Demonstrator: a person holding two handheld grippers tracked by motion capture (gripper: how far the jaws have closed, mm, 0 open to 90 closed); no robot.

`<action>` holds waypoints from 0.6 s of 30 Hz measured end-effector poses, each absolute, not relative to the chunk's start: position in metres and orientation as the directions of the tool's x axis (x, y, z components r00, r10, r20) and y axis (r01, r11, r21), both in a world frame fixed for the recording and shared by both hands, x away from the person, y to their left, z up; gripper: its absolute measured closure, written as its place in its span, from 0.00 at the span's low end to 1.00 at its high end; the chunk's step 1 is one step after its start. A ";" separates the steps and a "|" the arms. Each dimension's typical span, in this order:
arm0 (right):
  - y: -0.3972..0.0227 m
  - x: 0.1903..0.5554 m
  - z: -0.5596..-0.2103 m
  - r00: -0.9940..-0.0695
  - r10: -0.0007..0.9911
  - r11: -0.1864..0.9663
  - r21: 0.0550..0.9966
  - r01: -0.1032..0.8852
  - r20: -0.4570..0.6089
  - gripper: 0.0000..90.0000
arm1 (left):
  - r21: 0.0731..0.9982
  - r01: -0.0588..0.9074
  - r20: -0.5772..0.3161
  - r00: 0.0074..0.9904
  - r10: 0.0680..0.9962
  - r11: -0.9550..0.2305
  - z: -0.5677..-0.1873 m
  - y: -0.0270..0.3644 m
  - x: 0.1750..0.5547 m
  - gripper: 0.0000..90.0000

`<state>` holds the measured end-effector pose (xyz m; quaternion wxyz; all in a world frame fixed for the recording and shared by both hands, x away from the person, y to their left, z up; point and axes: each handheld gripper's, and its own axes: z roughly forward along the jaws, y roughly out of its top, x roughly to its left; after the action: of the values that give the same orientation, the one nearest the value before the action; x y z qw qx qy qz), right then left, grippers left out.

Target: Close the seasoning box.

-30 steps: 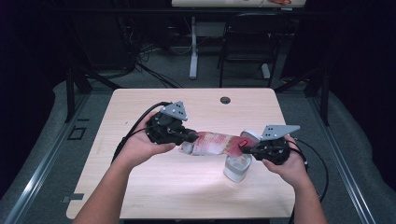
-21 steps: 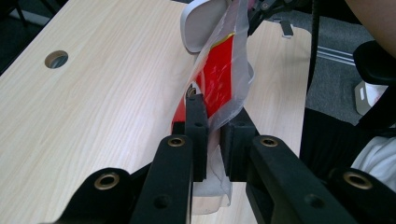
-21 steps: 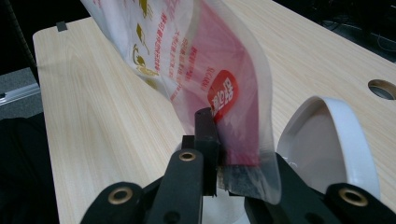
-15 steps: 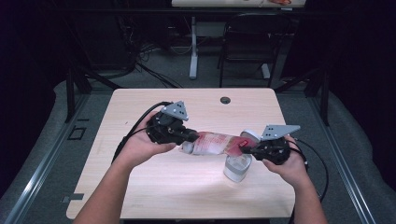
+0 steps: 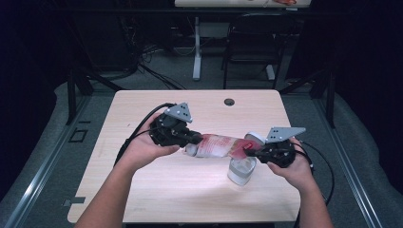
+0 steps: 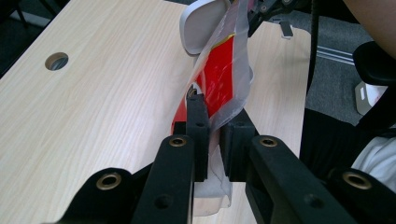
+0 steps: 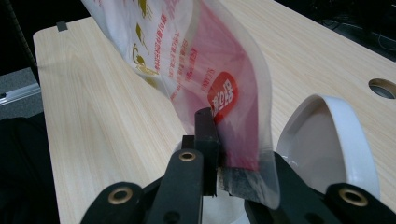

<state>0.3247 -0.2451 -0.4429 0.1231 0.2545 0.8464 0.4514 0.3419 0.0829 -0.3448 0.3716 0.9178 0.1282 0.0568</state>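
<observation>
Over the desk's [image 5: 142, 199] front right part, my left gripper [image 5: 190, 138] and right gripper [image 5: 247, 153] each pinch one end of the red-and-clear bag [image 5: 218, 145], above the white cup [image 5: 241, 170]. If I pull apart hard, it could slip or rip.

I can't read the pouch [image 7: 205, 70] print; its top runs off frame, and it hides my right jaw's tip.
</observation>
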 end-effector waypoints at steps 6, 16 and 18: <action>-0.245 0.325 -0.443 -0.840 0.543 0.461 0.827 0.322 0.024 0.96 | 0.696 0.190 0.010 0.962 0.274 -0.693 -0.345 0.082 0.342 0.93; -0.246 0.325 -0.443 -0.839 0.543 0.462 0.826 0.323 0.024 0.96 | 0.696 0.191 0.008 0.962 0.273 -0.692 -0.344 0.082 0.342 0.93; -0.246 0.325 -0.443 -0.839 0.543 0.462 0.826 0.323 0.024 0.96 | 0.696 0.191 0.009 0.962 0.274 -0.692 -0.344 0.082 0.342 0.93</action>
<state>0.3247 -0.2456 -0.4430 0.1223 0.2559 0.8461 0.4513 0.3417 0.0819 -0.3443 0.3715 0.9181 0.1264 0.0558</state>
